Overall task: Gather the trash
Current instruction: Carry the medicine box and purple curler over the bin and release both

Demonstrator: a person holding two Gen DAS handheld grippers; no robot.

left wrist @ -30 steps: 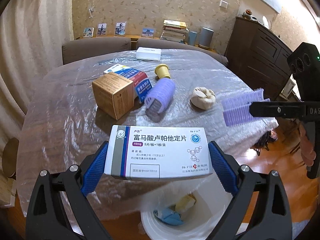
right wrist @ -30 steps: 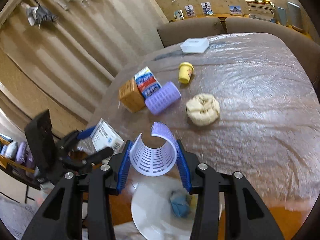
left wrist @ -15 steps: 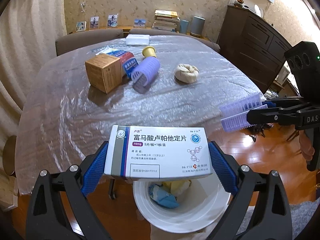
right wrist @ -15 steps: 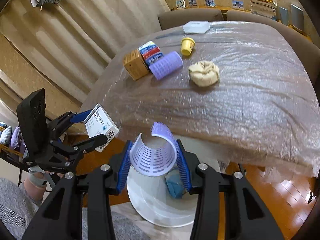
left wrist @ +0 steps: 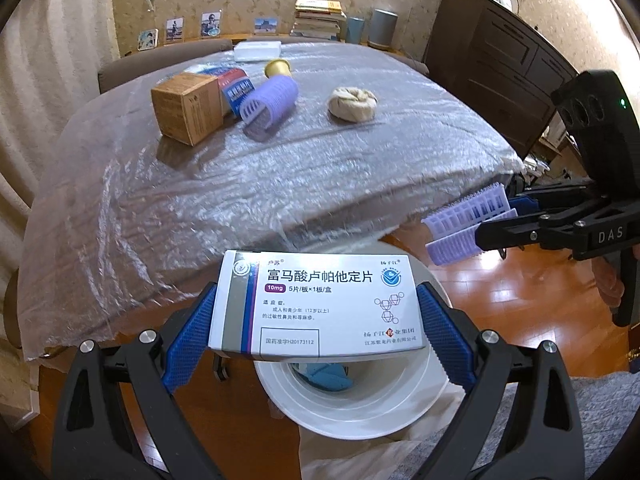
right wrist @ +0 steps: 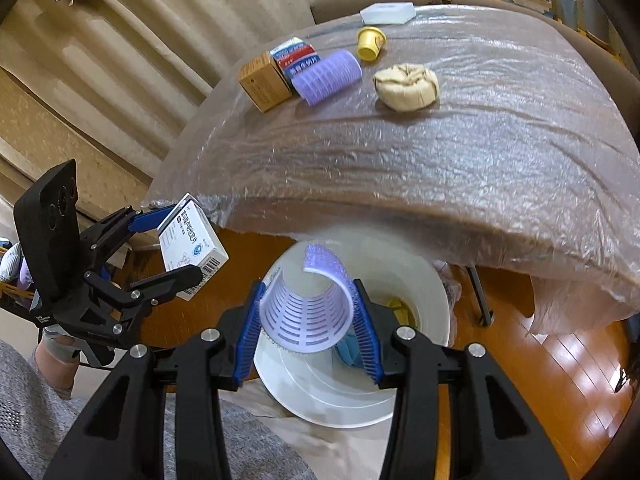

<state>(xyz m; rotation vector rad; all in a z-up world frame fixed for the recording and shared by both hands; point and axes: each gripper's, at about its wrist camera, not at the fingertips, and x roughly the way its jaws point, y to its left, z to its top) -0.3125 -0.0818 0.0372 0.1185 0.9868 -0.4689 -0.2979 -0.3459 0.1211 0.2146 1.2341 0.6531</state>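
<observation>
My left gripper (left wrist: 316, 328) is shut on a white medicine box (left wrist: 320, 306) and holds it above the white trash bin (left wrist: 360, 412). My right gripper (right wrist: 308, 320) is shut on a split purple hair roller (right wrist: 308, 312), also above the bin (right wrist: 400, 396), which holds blue and yellow scraps. Each gripper shows in the other view: the right one (left wrist: 472, 224) with the roller (left wrist: 464, 224), the left one (right wrist: 176, 252) with the box (right wrist: 192, 244). On the table lie a brown box (left wrist: 186, 108), a blue-red box (left wrist: 236, 88), a whole purple roller (left wrist: 270, 100), a yellow cup (left wrist: 277, 67) and a beige wad (left wrist: 352, 103).
The table (left wrist: 240, 184) is covered in wrinkled clear plastic; its near edge overhangs the bin. A white flat box (left wrist: 257, 50) lies at the far edge. Chairs stand behind the table, a dark cabinet (left wrist: 500, 60) at the right. The floor is wood, with grey carpet nearest me.
Both grippers have pulled back from the table and lowered toward the bin, each still holding its item. The bin now shows larger under both.
</observation>
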